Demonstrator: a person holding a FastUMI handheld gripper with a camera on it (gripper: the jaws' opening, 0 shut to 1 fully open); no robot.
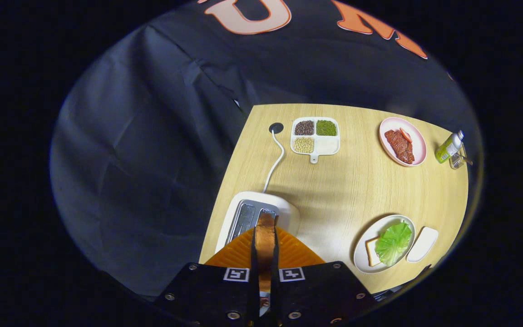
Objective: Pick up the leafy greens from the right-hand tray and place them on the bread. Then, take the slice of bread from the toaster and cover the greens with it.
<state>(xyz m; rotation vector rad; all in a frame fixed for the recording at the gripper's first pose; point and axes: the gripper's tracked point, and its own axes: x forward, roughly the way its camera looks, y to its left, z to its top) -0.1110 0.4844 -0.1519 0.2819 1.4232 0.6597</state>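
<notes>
Bread [265,238] clenched edge-on in the hand-held gripper [265,254] above the toaster [288,213] could slip or land askew off the greens [394,242] at four o'clock.

It was a staged kitchen booth: black cloth [152,136] hung behind a desk [357,181] bearing a toaster [252,215] and food plates.

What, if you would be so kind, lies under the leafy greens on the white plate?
A bread slice lies under the leafy greens on the white plate; only its near end shows, the rest is covered. The claw is shut on another bread slice.
</notes>
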